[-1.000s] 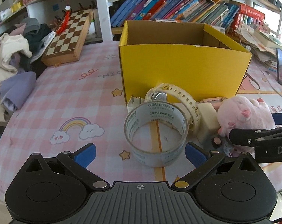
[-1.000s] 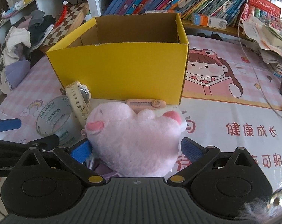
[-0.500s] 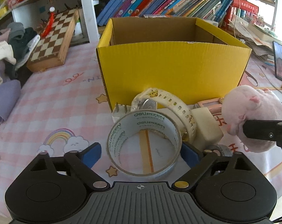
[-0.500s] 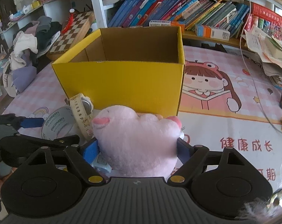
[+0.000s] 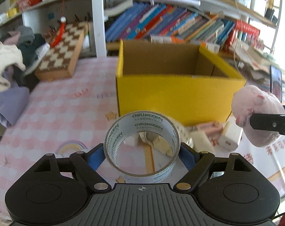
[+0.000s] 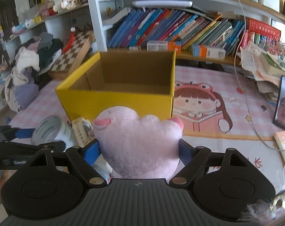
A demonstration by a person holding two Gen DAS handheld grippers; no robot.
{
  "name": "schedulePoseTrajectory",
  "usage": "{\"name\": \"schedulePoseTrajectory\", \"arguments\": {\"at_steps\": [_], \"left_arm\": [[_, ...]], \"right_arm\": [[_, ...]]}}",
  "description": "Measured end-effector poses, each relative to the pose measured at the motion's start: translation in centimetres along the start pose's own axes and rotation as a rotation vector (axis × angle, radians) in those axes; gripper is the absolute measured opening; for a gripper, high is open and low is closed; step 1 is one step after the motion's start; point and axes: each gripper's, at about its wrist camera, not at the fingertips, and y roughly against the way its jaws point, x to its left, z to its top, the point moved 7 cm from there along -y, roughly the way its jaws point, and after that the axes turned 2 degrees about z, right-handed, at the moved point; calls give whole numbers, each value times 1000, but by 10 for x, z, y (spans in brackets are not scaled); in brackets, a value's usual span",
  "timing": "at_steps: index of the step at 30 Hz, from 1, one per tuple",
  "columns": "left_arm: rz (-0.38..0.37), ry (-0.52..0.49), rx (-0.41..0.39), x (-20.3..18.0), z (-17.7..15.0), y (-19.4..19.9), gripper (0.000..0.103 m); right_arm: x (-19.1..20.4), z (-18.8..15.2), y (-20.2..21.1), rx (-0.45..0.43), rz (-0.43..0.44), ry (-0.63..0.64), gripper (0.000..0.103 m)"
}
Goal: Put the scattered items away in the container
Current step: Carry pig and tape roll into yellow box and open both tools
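Left claw [image 5: 142,153] clamped on clear tape roll [image 5: 142,145] (delipizen print), lifted in front of yellow cardboard box [image 5: 178,96]. Right claw [image 6: 139,149] squeezing pink plush toy [image 6: 138,143], just short of box, above table [image 6: 227,141].

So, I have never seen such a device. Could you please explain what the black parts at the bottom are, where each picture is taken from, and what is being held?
No robot is here. A person holds a pair of tongs in each hand, and a camera on each looks forward along its two blue-padded fingers; the black parts are the tool's body.

In the left view, the left tongs grip a tape roll. In the right view, the right tongs grip a pink plush toy.

Ahead stands an open yellow box, which looks empty inside, on a pink cartoon tablecloth. In front of the box lie a cream watch, a pink cutter and a white charger. Behind are bookshelves, a chessboard and clothes.
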Motion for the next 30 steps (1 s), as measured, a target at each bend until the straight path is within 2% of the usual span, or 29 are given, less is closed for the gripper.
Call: {"name": "schedulePoseTrajectory", "arguments": {"at_steps": [7,10,15,20,23,30], "left_arm": [[-7,-26,-120,-2,38,26,84],[-13,-55,-169,-5,58,32,84],[-28,-117,-209,-14,91,25,85],[-6,-233,-193,-25,118,-6,85],[9,-293,-169,-29,131,-28,85],[30,-494,-63,-47,144,-83,85]], "right_arm": [[-3,31,13,-70,28,-5,82],[-2,48,16,-102,45,26,82],[3,78,5,-127,73,134,82],[6,106,-28,-118,71,289,82],[9,118,-57,-84,75,390,82],[20,124,-118,5,101,747,82]]}}
